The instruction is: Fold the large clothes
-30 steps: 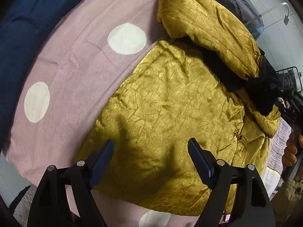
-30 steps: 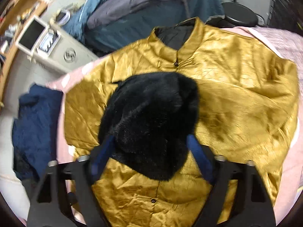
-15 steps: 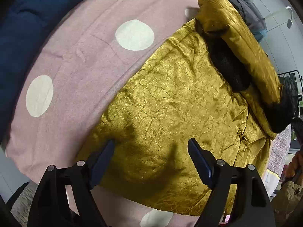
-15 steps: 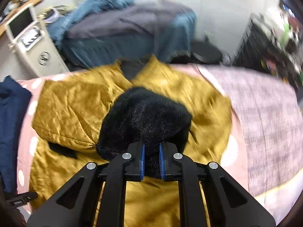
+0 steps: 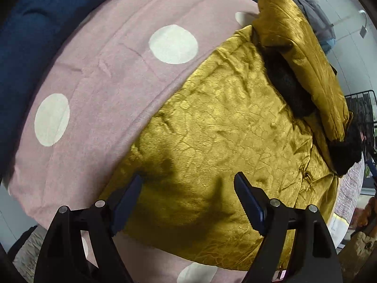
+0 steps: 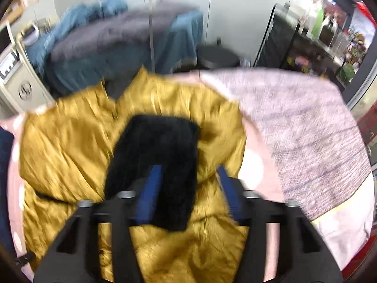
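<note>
A large gold satin jacket [image 5: 219, 139] with black fleece lining lies on a pink polka-dot blanket [image 5: 94, 75]. One sleeve [image 5: 306, 54] is folded across its body, with its black cuff [image 5: 346, 155] at the far right. My left gripper [image 5: 188, 188] is open and empty, hovering over the jacket's lower part. In the blurred right wrist view the jacket [image 6: 66, 146] lies below, with the black cuff [image 6: 160, 160] resting on it. My right gripper [image 6: 189, 176] is open, with the cuff lying by its left finger.
A dark blue cloth [image 5: 30, 37] lies at the blanket's left edge. A grey-purple knit blanket [image 6: 301, 129] covers the right part of the bed. Beyond stand a heap of blue and grey bedding [image 6: 122, 37], a black stool [image 6: 216, 56] and a black wire rack [image 6: 282, 37].
My right gripper was shut on the black cuff half a second ago and has opened, leaving the cuff on the jacket. The folded sleeve has settled lower. My left gripper has barely moved.
</note>
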The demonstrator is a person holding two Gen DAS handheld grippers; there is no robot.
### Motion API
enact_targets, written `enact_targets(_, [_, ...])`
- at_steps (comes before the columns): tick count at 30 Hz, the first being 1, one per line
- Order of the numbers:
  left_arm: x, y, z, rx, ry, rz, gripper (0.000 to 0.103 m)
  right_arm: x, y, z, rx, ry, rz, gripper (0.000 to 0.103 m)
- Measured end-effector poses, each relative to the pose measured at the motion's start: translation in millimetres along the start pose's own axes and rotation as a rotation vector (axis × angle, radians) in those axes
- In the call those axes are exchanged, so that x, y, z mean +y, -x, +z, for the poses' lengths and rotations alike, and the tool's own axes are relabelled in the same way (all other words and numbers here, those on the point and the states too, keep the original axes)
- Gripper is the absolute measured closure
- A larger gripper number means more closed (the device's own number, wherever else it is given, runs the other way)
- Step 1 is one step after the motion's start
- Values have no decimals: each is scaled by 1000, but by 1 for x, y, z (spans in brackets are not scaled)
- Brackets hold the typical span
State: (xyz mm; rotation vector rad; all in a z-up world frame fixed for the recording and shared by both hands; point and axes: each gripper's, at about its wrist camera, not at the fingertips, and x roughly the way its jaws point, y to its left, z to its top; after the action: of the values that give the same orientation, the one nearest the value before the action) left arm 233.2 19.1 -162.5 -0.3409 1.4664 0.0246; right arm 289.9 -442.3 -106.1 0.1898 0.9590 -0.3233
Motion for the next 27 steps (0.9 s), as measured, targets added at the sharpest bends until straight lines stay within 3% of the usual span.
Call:
enact_targets(6, [1,-2,1,6,-10,19,25,40,-19,-12,91,229,94,36])
enact_targets(15, [3,1,3,0,-12,25,24,63,-106,-33,319,381,-4,35])
enact_targets(23, [12,4,2,-9,3,23,24,65,-110,-26,351,383,-10,33])
enact_targets(27, [10,4,1,-11,-10,26,23,50,-73,-19,265,299,63,33])
